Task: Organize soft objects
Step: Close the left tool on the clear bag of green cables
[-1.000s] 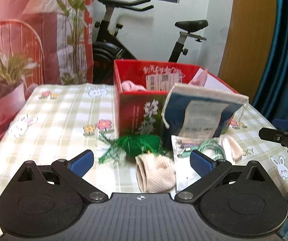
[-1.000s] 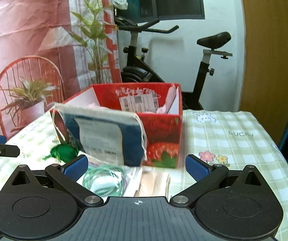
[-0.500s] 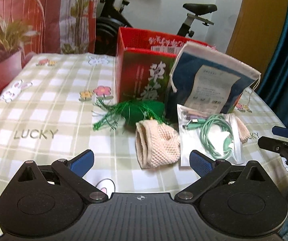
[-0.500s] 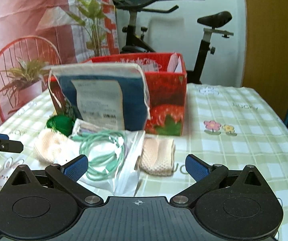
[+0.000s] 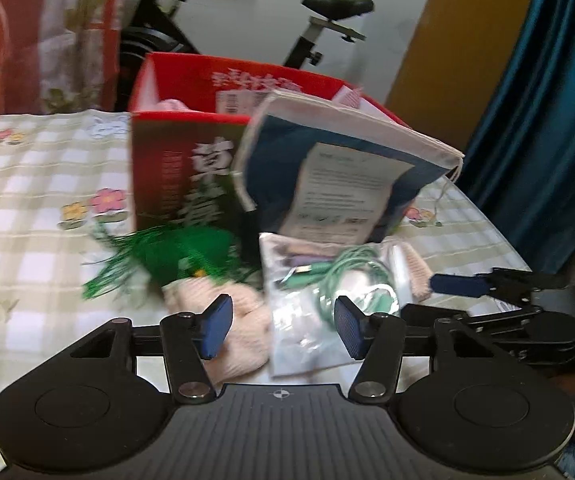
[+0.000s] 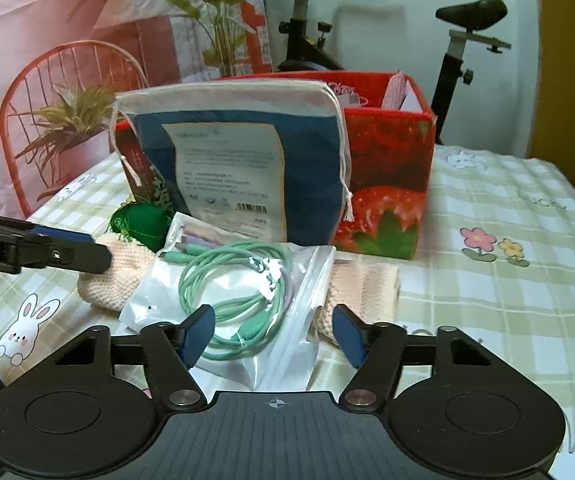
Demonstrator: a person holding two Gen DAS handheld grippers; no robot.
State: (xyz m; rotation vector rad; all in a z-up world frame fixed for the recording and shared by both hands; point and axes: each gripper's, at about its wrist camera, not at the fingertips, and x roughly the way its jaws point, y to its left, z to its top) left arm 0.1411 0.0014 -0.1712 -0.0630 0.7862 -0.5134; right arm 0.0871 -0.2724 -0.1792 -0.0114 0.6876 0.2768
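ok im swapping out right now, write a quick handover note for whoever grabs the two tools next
Left tool: open, empty, low over the near pink knit piece.
Right tool: open, empty, over the clear bag of green cables.
On the table: green tasselled piece, second pink knit piece beside the cable bag, blue drawstring pouch leaning on the red box.
Done: something pink already lies in the box.
Left: nothing gripped yet; both knit pieces, the green piece and the pouch are still outside.

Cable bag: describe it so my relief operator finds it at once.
Start at the red strawberry box; a blue drawstring pouch leans on its front. Flat before that lies the clear plastic bag, the only see-through item, with coiled mint-green cables inside, between two beige knits.
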